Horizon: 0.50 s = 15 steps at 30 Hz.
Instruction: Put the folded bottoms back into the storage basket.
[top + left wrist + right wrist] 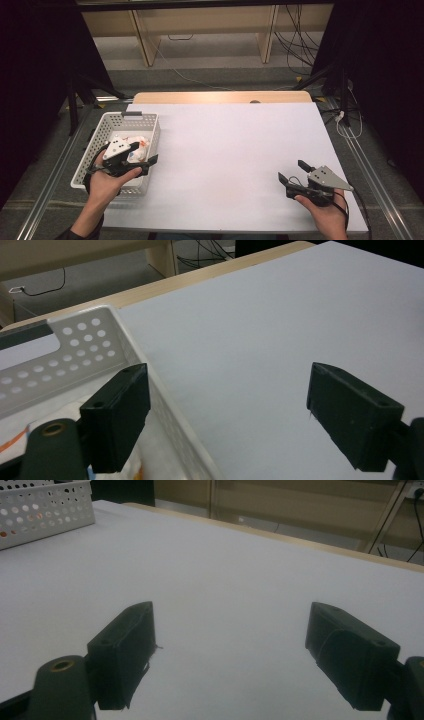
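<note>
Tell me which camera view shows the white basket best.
The high view: it shows the whole white basket at the table's left edge, with packets inside and the open left gripper over its right rim. The left gripper view shows only one corner and perforated wall; the right gripper view shows one wall far off.

Looks like a lab or recording setup rather than anyone's home. The desk (pixel 235 150) is covered with a plain white sheet, black curtains (pixel 35 75) hang on both sides of it, and metal rails (pixel 55 170) run along the floor beside it. Behind the desk, loose cables (pixel 295 45) trail over grey carpet under bare wooden furniture legs (pixel 145 45).
</note>
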Motion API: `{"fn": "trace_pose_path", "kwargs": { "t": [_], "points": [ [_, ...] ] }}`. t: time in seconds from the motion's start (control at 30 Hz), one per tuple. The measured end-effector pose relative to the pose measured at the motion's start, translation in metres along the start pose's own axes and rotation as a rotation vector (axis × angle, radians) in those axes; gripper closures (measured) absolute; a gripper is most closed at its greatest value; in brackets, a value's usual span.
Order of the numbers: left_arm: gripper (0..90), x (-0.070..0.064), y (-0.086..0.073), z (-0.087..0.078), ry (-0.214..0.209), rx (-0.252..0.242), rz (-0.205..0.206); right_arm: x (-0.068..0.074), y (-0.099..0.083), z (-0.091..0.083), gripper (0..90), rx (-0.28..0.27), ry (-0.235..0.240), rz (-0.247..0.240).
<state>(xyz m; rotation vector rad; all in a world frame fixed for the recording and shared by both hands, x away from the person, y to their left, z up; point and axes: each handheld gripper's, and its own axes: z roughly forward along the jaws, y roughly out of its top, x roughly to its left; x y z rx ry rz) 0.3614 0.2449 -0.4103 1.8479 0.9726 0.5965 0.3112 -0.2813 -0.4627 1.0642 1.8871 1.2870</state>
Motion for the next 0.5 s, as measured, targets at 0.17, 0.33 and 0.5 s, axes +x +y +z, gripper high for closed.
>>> {"fn": "trace_pose_path", "kwargs": {
  "t": [0.17,0.33,0.5],
  "points": [
    [17.2,-0.007,-0.002,0.003,-0.019,-0.002,0.007,0.000,0.000,0.000,20.8,0.002,0.003,0.002],
    [17.0,-0.014,-0.001,0.005,-0.044,-0.001,0.013,0.000,0.000,0.000,20.8,0.011,0.003,0.001],
    [17.1,-0.018,-0.001,0.007,-0.056,0.010,0.019,0.000,0.000,0.001,20.8,-0.002,0.003,0.003]
  ]
}}
